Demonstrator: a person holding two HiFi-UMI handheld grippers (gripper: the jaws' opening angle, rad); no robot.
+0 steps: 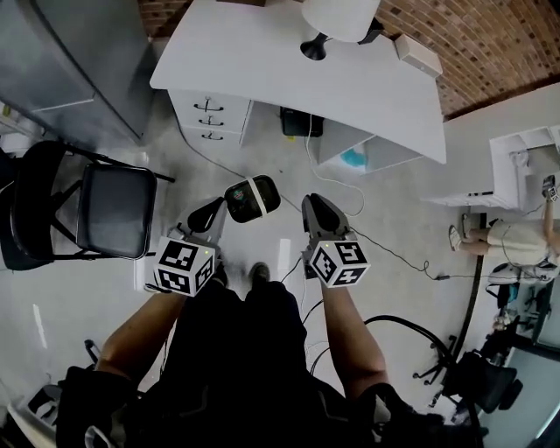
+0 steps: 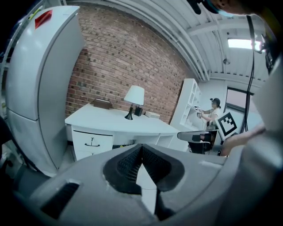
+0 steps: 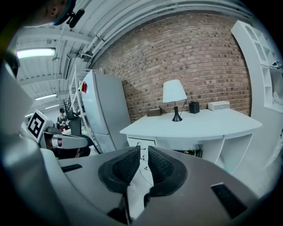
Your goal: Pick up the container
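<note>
**Container low between both grippers, neither holding it**

The container (image 1: 252,199), dark and rounded with a white band, shows in my head view only. It appears to lie on the pale floor (image 1: 262,157), just right of the left gripper's tip and left of the right gripper. I cannot tell whether it touches the left one.

Left gripper (image 2: 142,152): pads meet at the tips, nothing between them. Right gripper (image 3: 144,155): pads drawn together to a thin slit, also empty.

Both grippers aim at the white desk (image 1: 350,87) on the far side, with a lamp (image 1: 337,17) on it. A black folding chair (image 1: 114,210) is to the left, with a grey fridge (image 1: 79,61) beyond it. A person (image 1: 516,238) stands far right.
</note>
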